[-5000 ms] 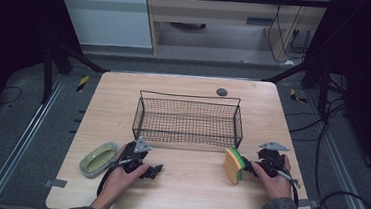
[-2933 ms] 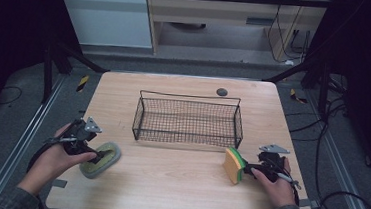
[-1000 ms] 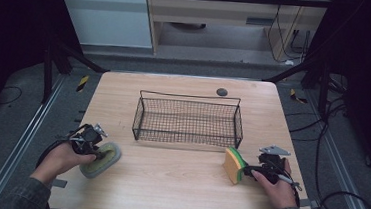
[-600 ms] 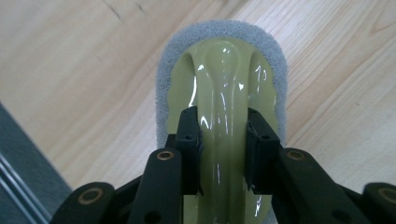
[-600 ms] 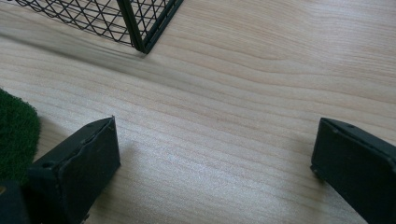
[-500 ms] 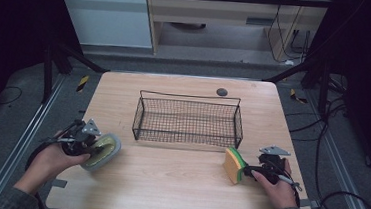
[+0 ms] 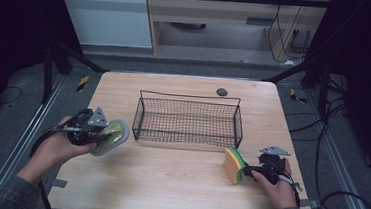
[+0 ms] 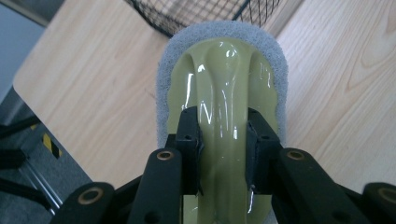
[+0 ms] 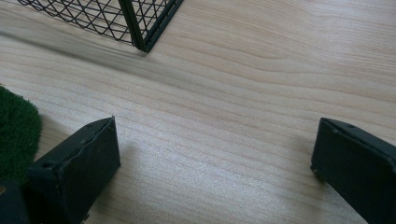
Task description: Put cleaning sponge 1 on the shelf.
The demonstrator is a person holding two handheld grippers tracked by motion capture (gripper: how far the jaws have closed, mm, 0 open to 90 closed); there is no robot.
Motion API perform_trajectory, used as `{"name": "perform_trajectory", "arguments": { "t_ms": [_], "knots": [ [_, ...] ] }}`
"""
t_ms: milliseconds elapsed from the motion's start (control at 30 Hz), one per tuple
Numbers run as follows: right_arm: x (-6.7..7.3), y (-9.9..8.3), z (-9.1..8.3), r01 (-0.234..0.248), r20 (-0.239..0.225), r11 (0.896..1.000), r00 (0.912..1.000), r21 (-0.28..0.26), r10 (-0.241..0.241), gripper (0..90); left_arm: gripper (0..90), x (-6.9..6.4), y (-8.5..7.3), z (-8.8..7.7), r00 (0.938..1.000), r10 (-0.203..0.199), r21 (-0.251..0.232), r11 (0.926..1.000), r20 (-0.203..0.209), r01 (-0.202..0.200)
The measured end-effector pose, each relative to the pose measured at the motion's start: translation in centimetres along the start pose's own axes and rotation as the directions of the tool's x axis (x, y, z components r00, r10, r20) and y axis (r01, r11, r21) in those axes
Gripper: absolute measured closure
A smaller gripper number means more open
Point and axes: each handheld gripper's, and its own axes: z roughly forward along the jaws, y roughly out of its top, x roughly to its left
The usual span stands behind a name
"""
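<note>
My left gripper [image 7: 102,135] is shut on an olive-green scrubber with a grey pad [image 7: 114,134] and holds it in the air over the table's left side. In the left gripper view the two black jaws pinch the scrubber's glossy ridge [image 8: 224,79], with my left gripper [image 8: 223,135] pointing toward the wire basket's corner [image 8: 196,11]. A yellow and green sponge [image 7: 233,164] lies on the table at the right. My right gripper [image 7: 248,170] rests just right of it, open. In the right gripper view, my right gripper [image 9: 215,154] has bare wood between its jaws and the sponge's green face [image 9: 16,130] outside the left jaw.
A black wire basket [image 7: 189,97] stands in the middle of the wooden table [image 7: 167,183]; its corner [image 9: 140,28] is close ahead of the right gripper. A small dark round spot [image 7: 221,92] sits behind the basket. Cables lie on the floor at the right.
My left gripper went left to the scrubber, shut on it, and has now lifted it off the table and toward the basket. The right gripper and the sponge have stayed put.
</note>
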Motion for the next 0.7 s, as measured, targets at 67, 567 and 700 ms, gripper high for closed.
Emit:
{"name": "perform_trajectory", "arguments": {
  "t_ms": [67, 567, 700],
  "knots": [
    [0.0, 0.0, 0.0, 0.0, 0.0, 1.0, 1.0, 0.0, 0.0, 1.2, 70.5, 0.2, 0.9, 0.0, 0.9998, 0.019, -0.013, 0.9997, -0.006, -0.019],
    [-0.1, 0.1, 0.1, 0.001, -0.009, 1.0, 1.0, 0.001, -0.001, 1.1, 70.5, 1.4, 7.9, 0.6, 0.9805, 0.196, -0.081, 0.9773, 0.002, -0.195],
    [-0.3, 0.1, 0.2, 0.014, -0.015, 1.0, 0.9998, -0.001, -0.014, 1.6, 70.5, 1.8, 9.7, 1.0, 0.9723, 0.233, -0.094, 0.9682, 0.006, -0.232]
  ]
}}
